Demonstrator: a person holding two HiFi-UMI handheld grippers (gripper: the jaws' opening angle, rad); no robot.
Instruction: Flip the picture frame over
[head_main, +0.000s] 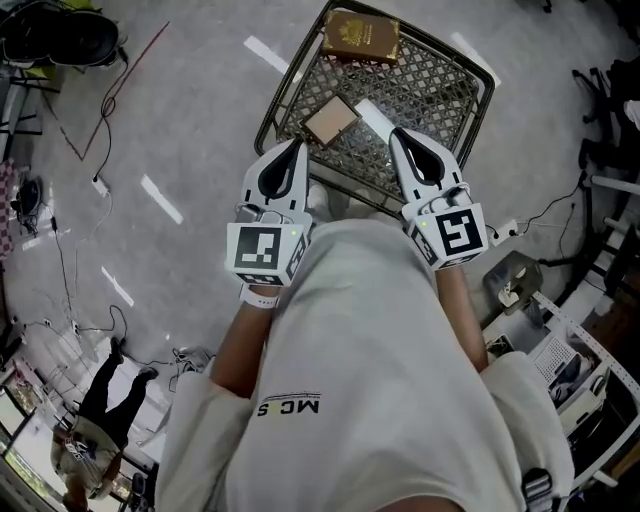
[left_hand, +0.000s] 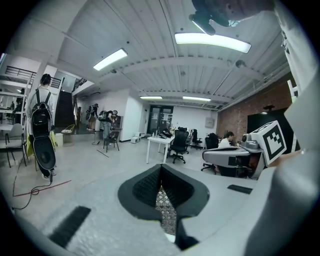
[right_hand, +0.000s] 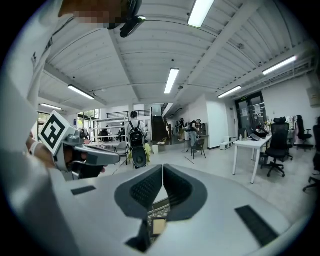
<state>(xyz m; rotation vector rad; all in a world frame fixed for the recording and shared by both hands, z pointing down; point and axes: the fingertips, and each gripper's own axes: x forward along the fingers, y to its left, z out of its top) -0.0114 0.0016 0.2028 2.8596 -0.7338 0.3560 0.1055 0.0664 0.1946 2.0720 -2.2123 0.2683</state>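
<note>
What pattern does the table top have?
The table top is diamond-lattice mesh, clearest in the head view.

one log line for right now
left gripper: shut, empty | right gripper: shut, empty | frame: flat on mesh table, not held

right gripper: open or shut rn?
Shut, empty. The right gripper shows its pads meeting in the right gripper view, with nothing between them.

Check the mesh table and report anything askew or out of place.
Only the picture frame stands out: it lies flat on the mesh table turned cornerwise to the table's edges, plain brown side up. The book at the far rim lies closer to square with it. Nothing looks spilled or broken.
</note>
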